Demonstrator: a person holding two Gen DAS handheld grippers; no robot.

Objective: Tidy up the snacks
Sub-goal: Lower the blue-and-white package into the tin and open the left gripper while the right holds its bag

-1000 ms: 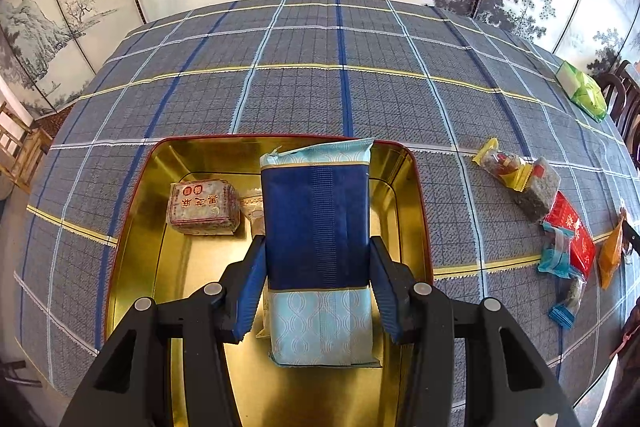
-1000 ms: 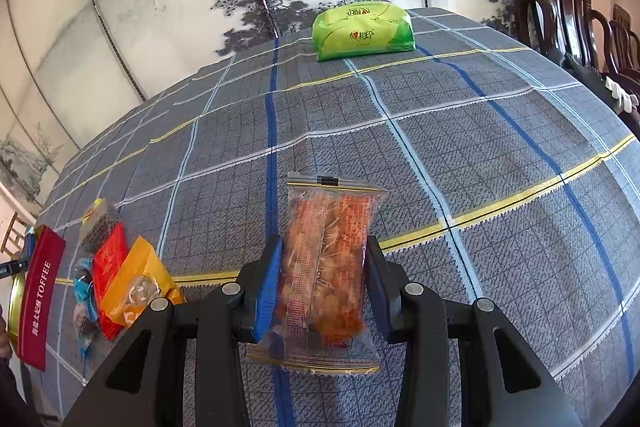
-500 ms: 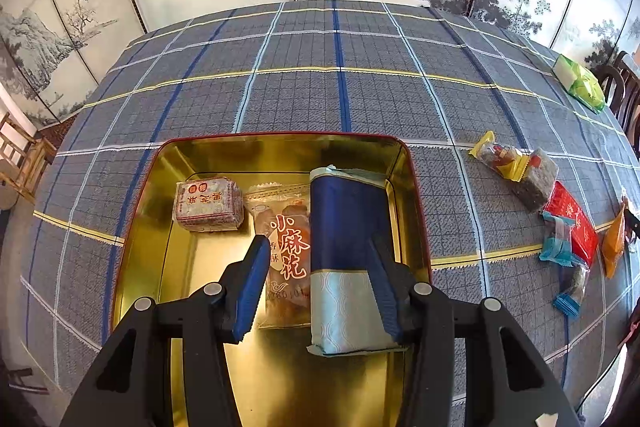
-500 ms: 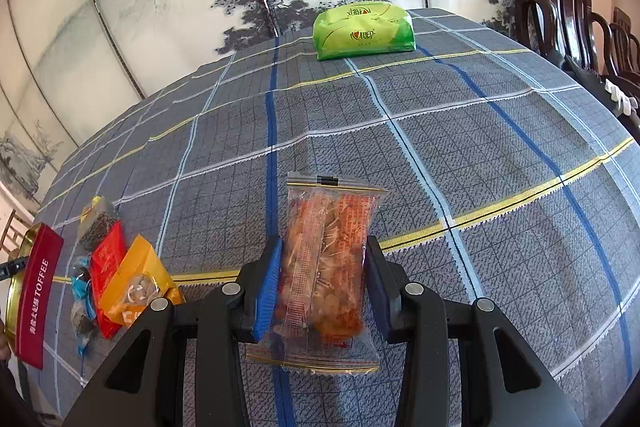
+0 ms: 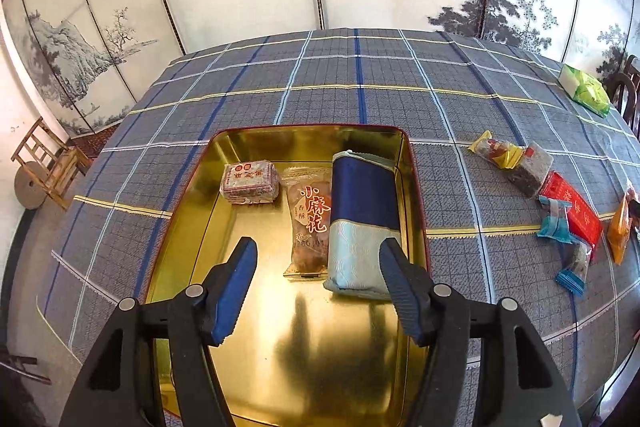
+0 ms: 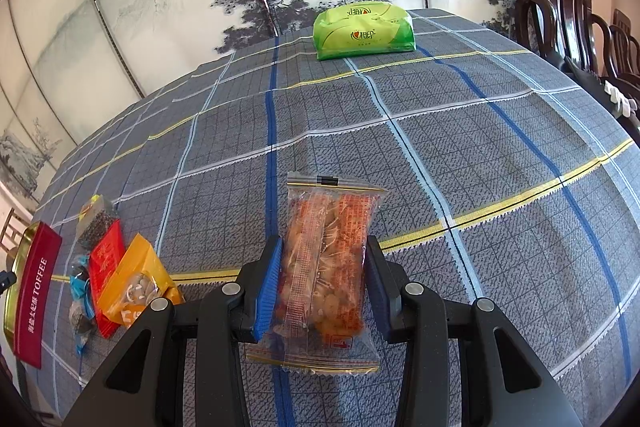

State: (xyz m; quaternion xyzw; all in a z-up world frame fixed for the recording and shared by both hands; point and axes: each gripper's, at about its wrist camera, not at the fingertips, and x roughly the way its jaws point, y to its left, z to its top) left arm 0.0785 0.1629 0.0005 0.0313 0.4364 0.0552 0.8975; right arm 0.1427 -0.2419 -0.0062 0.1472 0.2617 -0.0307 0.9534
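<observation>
A gold tin tray [image 5: 188,227] with a red rim sits on the checked tablecloth. In it lie a small brown wrapped block [image 5: 250,182], a clear pastry packet with red characters [image 5: 310,223] and a blue and pale-blue packet [image 5: 364,223] against the right wall. My left gripper [image 5: 318,279] is open and empty above the tray's near part. My right gripper [image 6: 322,275] is shut on a clear packet of orange snacks [image 6: 326,267], held above the cloth. The tray's red TOFFEE side [image 6: 34,291] shows at the far left of the right wrist view.
Several loose snack packets lie right of the tray: a yellow one [image 5: 496,149], a dark one [image 5: 532,171], a red one [image 5: 572,207], blue-ended ones [image 5: 560,227], an orange one [image 6: 136,283]. A green packet [image 6: 362,31] sits at the far table edge. Dark chairs [image 6: 580,23] stand right.
My left gripper has opened and let go of the blue packet, which now lies in the tray beside the pastry packet. The gripper has pulled back and up. The right gripper holds still.
</observation>
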